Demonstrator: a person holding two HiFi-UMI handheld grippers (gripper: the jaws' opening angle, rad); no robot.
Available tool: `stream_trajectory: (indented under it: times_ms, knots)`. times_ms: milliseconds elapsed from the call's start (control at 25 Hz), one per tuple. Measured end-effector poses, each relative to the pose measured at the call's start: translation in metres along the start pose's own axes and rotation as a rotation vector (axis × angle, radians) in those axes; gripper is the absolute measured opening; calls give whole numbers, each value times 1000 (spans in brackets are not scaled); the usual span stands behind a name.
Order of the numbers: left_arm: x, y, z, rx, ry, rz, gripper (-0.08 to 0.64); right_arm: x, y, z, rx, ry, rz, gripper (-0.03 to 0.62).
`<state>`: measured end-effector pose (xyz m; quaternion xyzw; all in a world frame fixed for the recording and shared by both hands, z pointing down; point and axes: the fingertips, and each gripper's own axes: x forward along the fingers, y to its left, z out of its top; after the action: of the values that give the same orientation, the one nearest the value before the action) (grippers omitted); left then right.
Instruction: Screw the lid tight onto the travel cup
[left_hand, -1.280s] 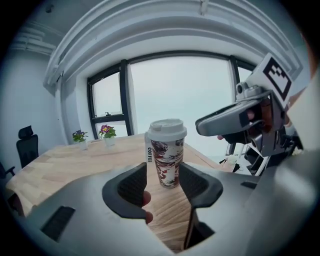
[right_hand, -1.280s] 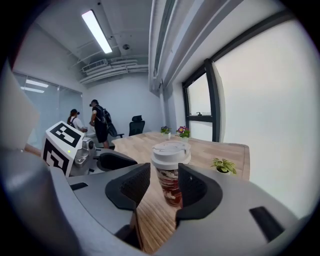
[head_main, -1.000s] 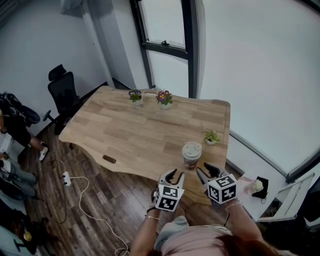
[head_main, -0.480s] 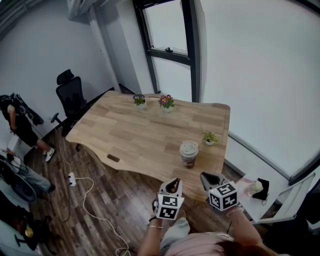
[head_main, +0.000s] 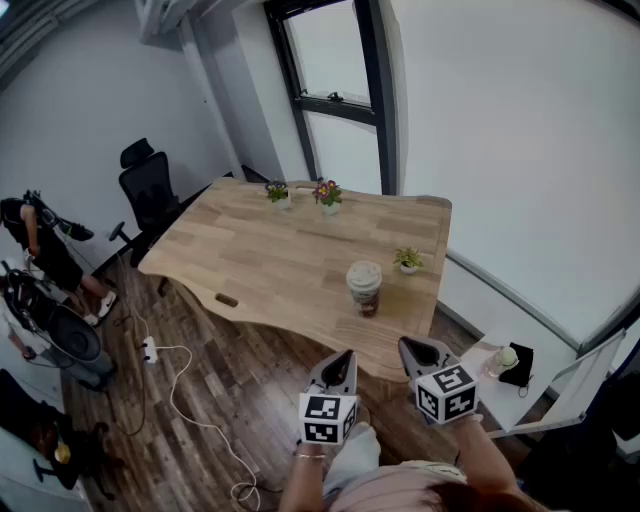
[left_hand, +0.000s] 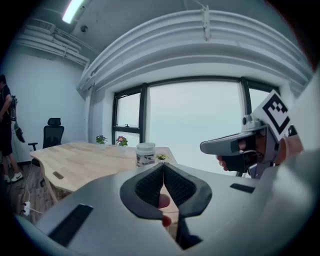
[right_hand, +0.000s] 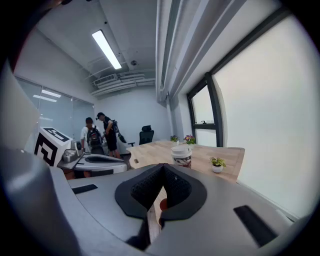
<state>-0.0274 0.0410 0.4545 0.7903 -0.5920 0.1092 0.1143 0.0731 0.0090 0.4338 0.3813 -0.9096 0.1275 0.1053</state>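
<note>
The travel cup (head_main: 364, 286), pale with a dark band and its light lid on top, stands upright near the right front edge of the wooden table (head_main: 260, 255). It also shows in the left gripper view (left_hand: 145, 154) and the right gripper view (right_hand: 181, 155). Both grippers hang over the floor in front of the table, well short of the cup. My left gripper (head_main: 342, 358) (left_hand: 163, 166) is shut on nothing. My right gripper (head_main: 415, 347) (right_hand: 163, 168) is also shut and empty.
Three small potted plants (head_main: 275, 190) (head_main: 327, 192) (head_main: 407, 260) stand on the table. An office chair (head_main: 140, 185) and people (head_main: 40, 250) are at the left. A power strip with cable (head_main: 150, 350) lies on the floor. A low side table (head_main: 505, 365) is at the right.
Both grippers have drawn back from the table edge toward me and their jaws have closed. The cup stands where it was.
</note>
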Motion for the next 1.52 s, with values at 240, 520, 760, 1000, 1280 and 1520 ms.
stream_trajectory:
  times_ms: [240,520,760,1000,1280,1520]
  knots:
    - [-39,-21,30,12,-93,34,3,-37,20,17,-16,-76,33,0]
    - [-76,-42,44,24,-123,55,3,-76,25,25,-18,-134,-11,0]
    - [-106,-64,49,34,-138,53,3,-107,37,33,3,-183,-23,0]
    - [-122,-76,52,57,-154,22,3,-124,55,38,-14,-212,-18,0]
    - [-130,-64,64,69,-175,-34,3,-118,67,46,16,-224,-69,0]
    - [-134,-48,75,88,-153,-77,3,-105,85,62,10,-211,-99,0]
